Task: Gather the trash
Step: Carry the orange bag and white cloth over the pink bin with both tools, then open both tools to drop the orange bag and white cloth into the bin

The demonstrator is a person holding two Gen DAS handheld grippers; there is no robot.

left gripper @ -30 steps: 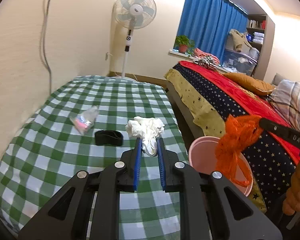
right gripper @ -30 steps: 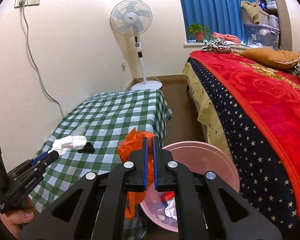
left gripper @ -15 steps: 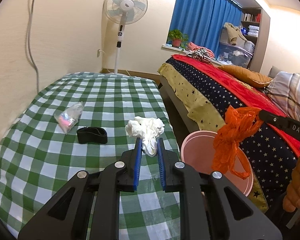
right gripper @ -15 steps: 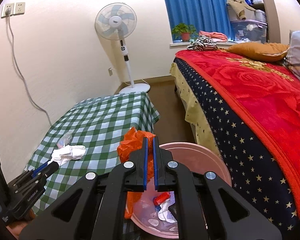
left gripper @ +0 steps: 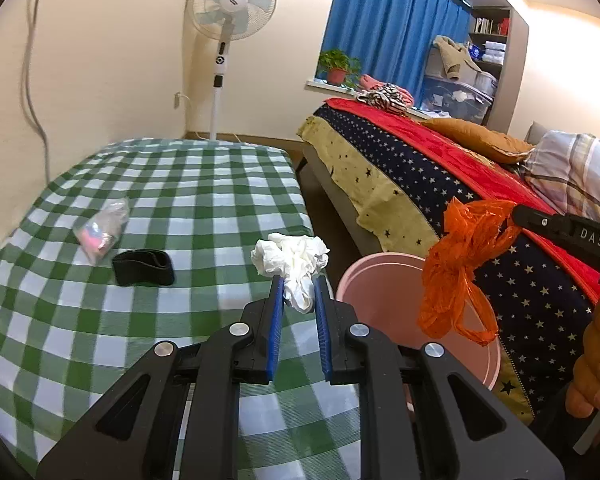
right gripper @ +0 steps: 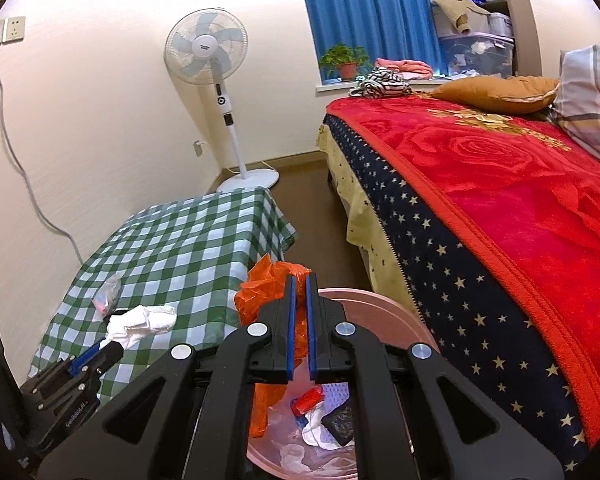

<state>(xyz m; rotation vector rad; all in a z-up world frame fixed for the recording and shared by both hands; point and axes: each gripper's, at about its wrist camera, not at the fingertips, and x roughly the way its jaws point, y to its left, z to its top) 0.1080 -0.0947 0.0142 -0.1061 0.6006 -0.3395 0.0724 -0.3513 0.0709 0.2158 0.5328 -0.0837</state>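
Inside pink bin (right gripper: 400, 312), right wrist only: discarded scraps (right gripper: 320, 420).

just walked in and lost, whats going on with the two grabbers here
A person is clearing trash with a gripper in each hand. The left gripper is shut on a crumpled white tissue above the checked table. The right gripper is shut on an orange plastic bag over the pink bin, which already holds litter.

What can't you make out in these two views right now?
- Pink bin, right wrist view: much of its inside hidden behind the right claw and orange bag.
- Clear packet on the checked table, left wrist view: contents too small to identify.
- Bin's base, both views: hidden.
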